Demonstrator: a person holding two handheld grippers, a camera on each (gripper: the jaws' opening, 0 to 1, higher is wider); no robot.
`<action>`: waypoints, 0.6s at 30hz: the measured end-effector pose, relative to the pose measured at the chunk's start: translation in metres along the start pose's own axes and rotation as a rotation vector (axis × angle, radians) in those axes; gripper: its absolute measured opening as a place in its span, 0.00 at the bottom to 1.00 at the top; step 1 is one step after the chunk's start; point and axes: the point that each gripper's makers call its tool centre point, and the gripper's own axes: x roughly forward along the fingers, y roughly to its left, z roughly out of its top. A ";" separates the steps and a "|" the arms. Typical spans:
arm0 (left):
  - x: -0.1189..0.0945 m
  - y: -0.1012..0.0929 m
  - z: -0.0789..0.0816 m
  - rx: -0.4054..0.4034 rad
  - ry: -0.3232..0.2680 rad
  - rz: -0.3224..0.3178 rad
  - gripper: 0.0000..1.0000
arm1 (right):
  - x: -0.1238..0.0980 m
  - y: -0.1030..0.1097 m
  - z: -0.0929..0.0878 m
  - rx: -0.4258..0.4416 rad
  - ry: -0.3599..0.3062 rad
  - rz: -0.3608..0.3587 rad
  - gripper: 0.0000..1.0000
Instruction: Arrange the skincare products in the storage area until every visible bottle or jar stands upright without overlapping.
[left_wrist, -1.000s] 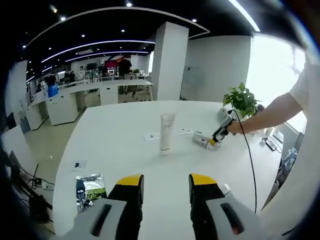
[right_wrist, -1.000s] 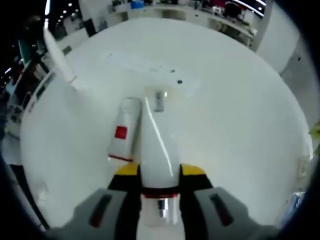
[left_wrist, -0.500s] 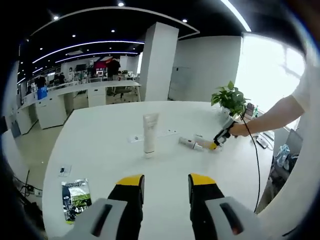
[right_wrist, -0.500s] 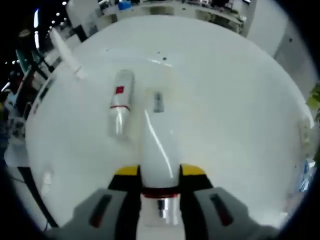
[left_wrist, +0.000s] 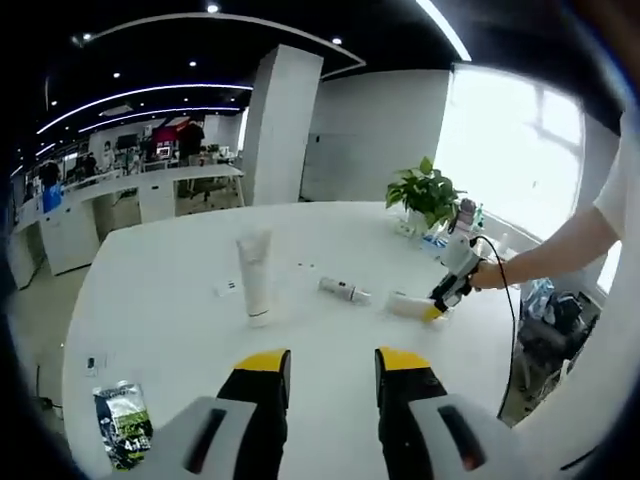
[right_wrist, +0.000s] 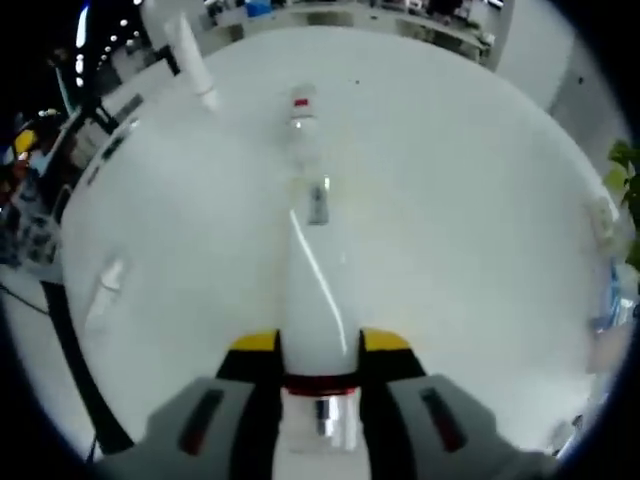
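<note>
— Two bottles matter right now, as I read it. My right tool (right_wrist: 318, 345) is clenched on a white bottle (right_wrist: 315, 300), whose long axis runs straight out from the jaws toward twelve o'clock in the right gripper view. A second bottle with a red label (right_wrist: 301, 122) lies on its side on the counter (right_wrist: 460, 230), farther out at about twelve o'clock, well apart from the held one.

— And the left?

— My left tool (left_wrist: 326, 362) is released, jaws apart with nothing between them. From it, the white tube (left_wrist: 254, 277) stands upright at about eleven o'clock, and the lying bottle (left_wrist: 344, 291) sits near one o'clock. I judge the right tool nearer to it, so the move turns on tipping the held bottle upright first.

— Anything unclear?

— The held bottle's lower end is hidden behind the jaws, its label is unreadable, and a small white item (right_wrist: 106, 285) at nine o'clock is too blurred to name.
</note>
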 end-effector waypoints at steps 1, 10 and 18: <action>0.001 0.000 0.001 0.003 -0.005 -0.008 0.35 | 0.000 0.006 0.000 -0.025 0.004 -0.001 0.26; -0.016 0.012 -0.006 0.029 -0.032 -0.064 0.34 | -0.003 0.058 0.019 -0.155 0.083 0.045 0.26; -0.054 0.036 -0.040 -0.039 -0.030 -0.055 0.33 | 0.018 0.138 0.059 -0.363 0.171 0.111 0.26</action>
